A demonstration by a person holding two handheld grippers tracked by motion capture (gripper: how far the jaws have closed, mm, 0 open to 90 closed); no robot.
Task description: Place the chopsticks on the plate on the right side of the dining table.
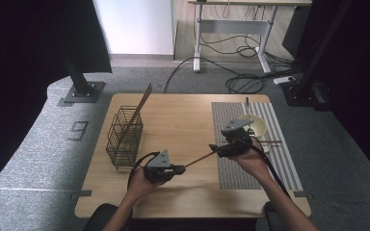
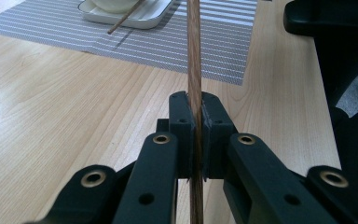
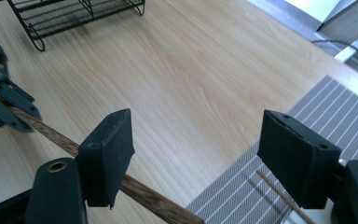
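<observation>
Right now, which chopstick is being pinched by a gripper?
The dark chopstick in the middle, clamped in the left gripper. Another stands in the wire basket; a third rests on the plate.

This is a lab or recording studio, not a home. A small wooden desk (image 1: 183, 120) stands alone on grey carpet (image 1: 38, 149). Black curtains (image 1: 24, 48) hang at 9 and 3 o'clock. Black metal posts (image 1: 77, 77) are bolted to floor plates at 10 and 2 o'clock. At 12 o'clock stands a white-legged office desk (image 1: 233, 24), with loose cables (image 1: 243, 82) and a power strip (image 1: 284, 80) on the floor beneath it. A tape mark (image 1: 79, 130) is stuck on the carpet at 9 o'clock.
</observation>
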